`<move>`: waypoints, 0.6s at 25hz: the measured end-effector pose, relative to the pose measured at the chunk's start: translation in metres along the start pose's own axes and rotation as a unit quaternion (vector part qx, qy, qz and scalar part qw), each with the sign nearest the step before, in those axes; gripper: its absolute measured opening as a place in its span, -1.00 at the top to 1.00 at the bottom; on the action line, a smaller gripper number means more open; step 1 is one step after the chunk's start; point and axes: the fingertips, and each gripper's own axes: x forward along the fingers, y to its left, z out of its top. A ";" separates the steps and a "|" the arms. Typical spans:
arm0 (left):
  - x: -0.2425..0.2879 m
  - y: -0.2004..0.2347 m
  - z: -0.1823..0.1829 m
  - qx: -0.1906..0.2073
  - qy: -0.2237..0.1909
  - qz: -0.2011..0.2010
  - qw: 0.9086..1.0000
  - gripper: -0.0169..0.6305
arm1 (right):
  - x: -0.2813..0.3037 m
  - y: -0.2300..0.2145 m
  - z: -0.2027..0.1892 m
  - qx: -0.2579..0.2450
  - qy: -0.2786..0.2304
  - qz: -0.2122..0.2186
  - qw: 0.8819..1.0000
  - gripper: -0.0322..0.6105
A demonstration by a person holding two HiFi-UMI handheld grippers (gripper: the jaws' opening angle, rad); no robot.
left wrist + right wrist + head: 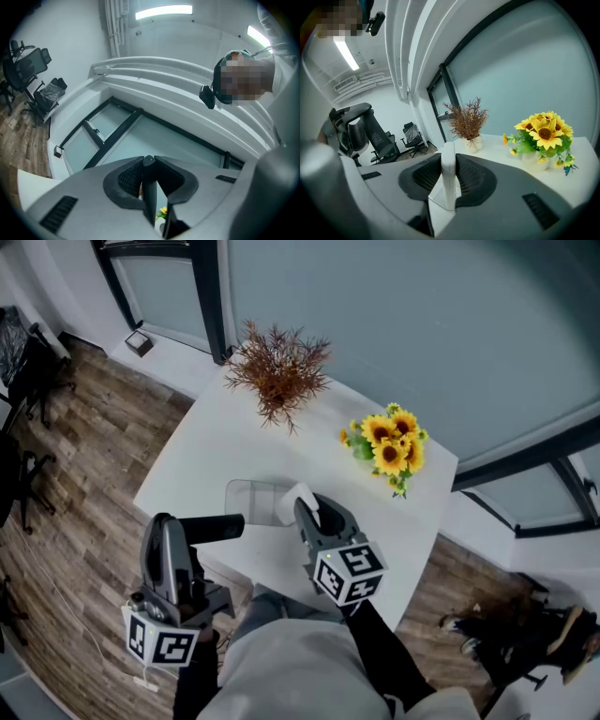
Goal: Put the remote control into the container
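A clear plastic container (249, 495) sits on the white table (206, 442) near its front edge. My left gripper (169, 524) is low at the left, shut on a black remote control (214, 528) that sticks out to the right, level with the container's near side. In the left gripper view the black remote (149, 197) stands edge-on between the jaws of the left gripper (149, 162). My right gripper (306, 509) is shut on a white flat remote-like object (294, 502) at the container's right edge. That white object (448, 174) is also edge-on in the right gripper (448, 151).
A dried reddish plant (278, 371) in a small white pot stands at the table's far side, and sunflowers (389, 444) at the right. Wooden floor (84, 456) lies to the left, office chairs (389, 140) beyond. Glass wall panels run behind the table.
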 end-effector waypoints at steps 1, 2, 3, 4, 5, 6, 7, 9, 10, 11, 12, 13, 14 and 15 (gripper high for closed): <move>0.000 0.000 0.000 0.000 0.000 0.000 1.000 0.73 | 0.000 0.000 0.000 0.000 0.000 0.000 1.000 0.61; 0.000 0.000 0.000 0.000 0.000 0.000 1.000 0.73 | 0.000 0.000 -0.001 0.000 0.001 -0.001 1.000 0.61; 0.001 0.000 0.000 -0.001 0.001 0.000 1.000 0.73 | 0.001 0.000 -0.001 0.000 0.001 -0.001 1.000 0.61; 0.001 0.001 -0.001 0.000 0.001 0.001 1.000 0.73 | 0.001 -0.001 -0.002 0.001 0.002 -0.001 1.000 0.61; 0.000 0.001 -0.001 0.000 0.001 0.001 1.000 0.73 | 0.002 -0.001 -0.003 0.001 0.003 -0.001 1.000 0.61; 0.000 0.001 -0.002 0.000 0.001 0.002 1.000 0.73 | 0.002 -0.001 -0.005 0.002 0.004 0.000 1.000 0.61; 0.000 0.001 -0.002 0.000 0.002 0.003 1.000 0.73 | 0.002 -0.002 -0.006 0.002 0.005 0.000 1.000 0.61; 0.000 0.002 -0.002 0.000 0.001 0.003 1.000 0.73 | 0.003 -0.002 -0.007 0.002 0.006 0.001 1.000 0.61; 0.000 0.002 -0.002 -0.001 0.001 0.003 1.000 0.73 | 0.003 -0.001 -0.007 0.002 0.006 0.001 1.000 0.61; 0.000 0.002 -0.002 -0.001 0.001 0.003 1.000 0.73 | 0.004 -0.001 -0.007 0.002 0.007 0.000 1.000 0.61; 0.000 0.002 -0.001 -0.001 0.001 0.003 1.000 0.73 | 0.004 -0.001 -0.008 0.002 0.007 0.000 1.000 0.61; 0.000 0.002 -0.001 -0.001 0.001 0.004 1.000 0.73 | 0.004 -0.001 -0.008 0.002 0.008 0.000 1.000 0.61; -0.001 0.002 -0.001 0.000 0.002 0.004 1.000 0.73 | 0.004 -0.001 -0.008 0.002 0.008 -0.001 1.000 0.61; -0.001 0.002 -0.001 0.000 0.002 0.004 1.000 0.73 | 0.004 -0.001 -0.008 0.002 0.008 -0.001 1.000 0.61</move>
